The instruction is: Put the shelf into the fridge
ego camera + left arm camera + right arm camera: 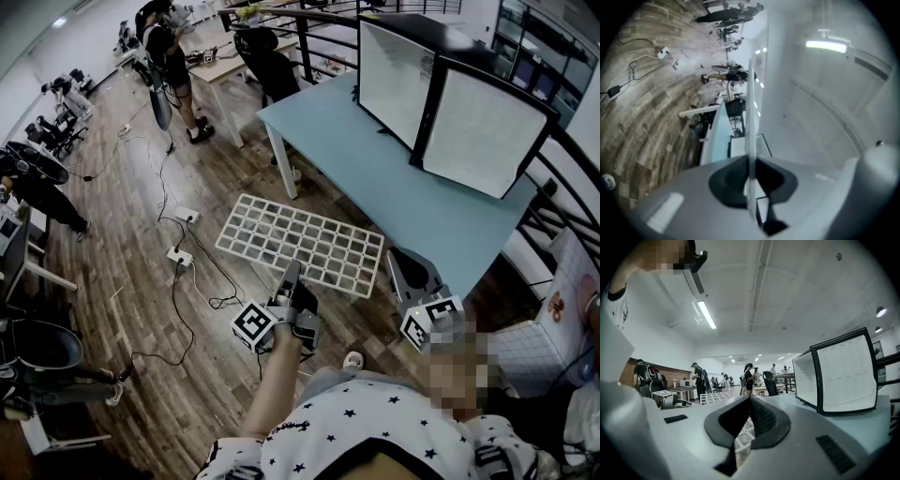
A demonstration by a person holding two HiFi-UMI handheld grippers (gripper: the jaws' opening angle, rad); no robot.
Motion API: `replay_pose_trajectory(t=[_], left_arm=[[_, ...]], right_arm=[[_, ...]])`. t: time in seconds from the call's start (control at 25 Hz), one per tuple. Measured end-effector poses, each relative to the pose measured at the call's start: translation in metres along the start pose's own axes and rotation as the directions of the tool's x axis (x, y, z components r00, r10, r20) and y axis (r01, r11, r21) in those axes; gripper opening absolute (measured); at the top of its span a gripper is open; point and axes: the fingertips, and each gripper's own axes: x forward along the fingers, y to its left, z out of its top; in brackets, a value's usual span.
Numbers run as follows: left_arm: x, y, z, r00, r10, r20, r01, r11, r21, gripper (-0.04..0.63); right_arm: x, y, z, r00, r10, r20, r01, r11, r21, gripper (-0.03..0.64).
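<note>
The left gripper [292,274] has its fingers pinched on the edge of the white shelf [300,239], holding it up beside the blue worktop [375,187], the right gripper [409,267] has its fingers squeezed shut just beside it, and the shelf is not in the fridge [398,84] yet.

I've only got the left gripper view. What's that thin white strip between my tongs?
Observer: The white grid shelf, seen edge-on; the left gripper clamps its near edge.
Operator: Where does it go?
Observer: Into the fridge on the blue table beyond it, its door open.
Operator: And my other hand?
Observer: The right gripper is shut, beside the shelf's right corner.
</note>
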Motion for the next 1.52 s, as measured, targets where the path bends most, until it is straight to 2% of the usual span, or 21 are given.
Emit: replay_pose_trajectory(t=[0.08,0.28,0.48,0.68,0.8,1.12,1.32,1.52], left_arm=[[0.005,-0.004,0.017,1.0,-0.011,0.006,0.011,0.999,-0.033,0.034],[0.009,-0.006,0.035,1.0,-0.008,-0.003,0.008,1.0,0.013,0.034],[0.007,-0.008,0.039,1.0,-0.019,-0.006,0.019,0.999,0.035,0.034],[0.01,-0.001,0.039,1.0,-0.003,-0.003,0.003,1.0,-0.004,0.034],[0.01,0.001,0.039,1.0,0.003,-0.004,-0.003,1.0,-0.003,0.034],[0.015,0.016,0.047,1.0,0.011,0.003,-0.011,1.0,-0.018,0.034],[0.051,0.009,0.077,1.0,-0.006,-0.015,0.005,0.999,-0.034,0.034],[0.088,0.011,0.104,0.997,-0.014,-0.079,0.009,0.998,-0.057,0.034]], right_arm=[[0.02,0.01,0.008,1.0,0.005,0.016,-0.005,1.0,-0.008,0.02],[0.035,0.022,0.012,1.0,0.003,0.027,-0.003,1.0,-0.001,0.02],[0.034,0.028,0.008,1.0,0.005,0.023,-0.005,1.0,0.004,0.02],[0.034,0.029,0.007,0.999,0.02,0.042,-0.021,0.999,0.024,0.02],[0.036,0.026,0.005,0.999,0.036,0.035,-0.038,0.997,0.063,0.021],[0.044,0.024,-0.012,0.999,0.034,0.018,-0.036,0.997,0.071,0.021],[0.079,0.015,0.002,1.0,0.001,0.006,-0.001,0.998,0.067,0.021],[0.12,0.011,0.01,0.998,-0.049,0.026,0.047,0.996,0.071,0.021]])
